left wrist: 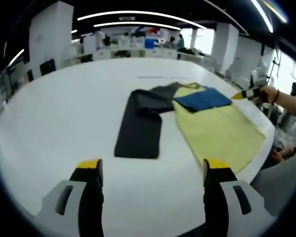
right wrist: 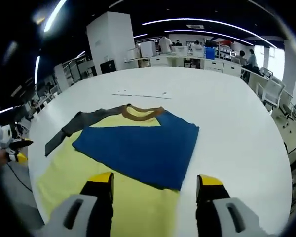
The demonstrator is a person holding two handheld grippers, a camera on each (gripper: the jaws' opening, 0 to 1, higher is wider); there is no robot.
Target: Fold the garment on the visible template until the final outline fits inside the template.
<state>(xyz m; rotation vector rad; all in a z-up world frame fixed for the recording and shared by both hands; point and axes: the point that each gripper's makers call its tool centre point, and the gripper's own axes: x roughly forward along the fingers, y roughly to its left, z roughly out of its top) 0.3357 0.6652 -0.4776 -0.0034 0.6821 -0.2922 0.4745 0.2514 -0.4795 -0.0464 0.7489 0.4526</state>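
A long-sleeved garment lies flat on the white table [left wrist: 64, 113]. Its yellow body [left wrist: 219, 131] reaches toward the table's right edge. A blue part [left wrist: 202, 98] is folded across the chest under the brown collar [right wrist: 142, 114]. The dark grey sleeve [left wrist: 140, 128] stretches out straight to the left. My left gripper [left wrist: 153, 168] hovers open over bare table, short of the grey sleeve. My right gripper [right wrist: 155, 181] is open above the near edge of the blue part [right wrist: 138, 148] and yellow body [right wrist: 69, 168], gripping nothing. It also appears in a hand by the blue part [left wrist: 245, 94].
Thin faint marks [right wrist: 138, 95] run across the table beyond the collar. Office desks, chairs [right wrist: 271, 89] and people stand past the far edge. The table edge runs close along the yellow body [left wrist: 266, 148]. My left gripper's tips [right wrist: 17, 150] show off the table's left side.
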